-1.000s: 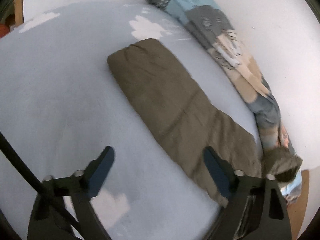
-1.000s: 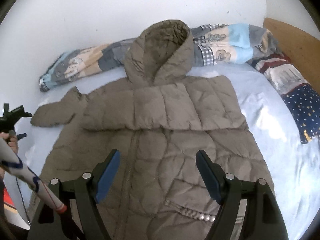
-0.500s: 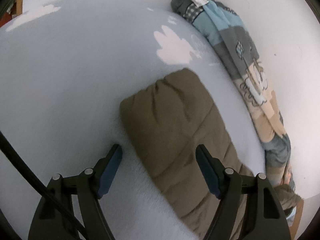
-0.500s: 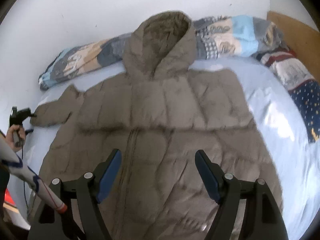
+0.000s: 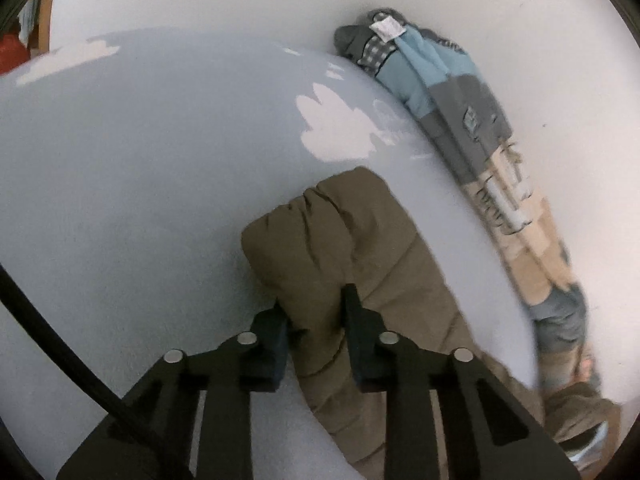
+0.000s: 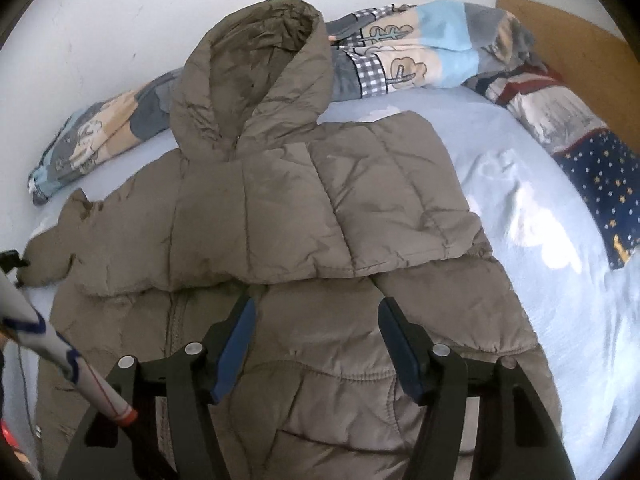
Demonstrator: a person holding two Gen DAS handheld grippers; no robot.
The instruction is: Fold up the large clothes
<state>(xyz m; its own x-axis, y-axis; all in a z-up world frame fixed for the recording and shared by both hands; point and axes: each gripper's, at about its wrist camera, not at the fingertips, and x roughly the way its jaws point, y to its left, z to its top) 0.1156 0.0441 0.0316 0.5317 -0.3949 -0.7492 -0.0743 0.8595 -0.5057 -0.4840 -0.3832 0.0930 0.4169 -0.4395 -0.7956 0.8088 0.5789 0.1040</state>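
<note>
An olive-brown hooded puffer jacket (image 6: 304, 208) lies front-up on the light blue bed (image 6: 532, 240), its right-side sleeve folded across the chest. Its other sleeve (image 5: 360, 256) stretches out towards the left. My left gripper (image 5: 314, 316) is closing, and its pads pinch that sleeve near the cuff. In the right wrist view it shows small at the sleeve end (image 6: 12, 258). My right gripper (image 6: 316, 304) hovers over the jacket's middle just below the folded sleeve. Its jaws are closing, with jacket fabric lying under the gap and no visible pinch.
A patchwork blanket (image 6: 404, 56) (image 5: 460, 108) is bunched along the white wall behind the jacket. A star-patterned pillow (image 6: 600, 184) and a wooden headboard (image 6: 568, 28) sit at the right. A person's white-and-blue sleeve (image 6: 40, 332) crosses the lower left.
The left gripper reached the sleeve end and went from wide open to pinched on it. The right gripper sank closer to the jacket's middle and its jaws narrowed a little.
</note>
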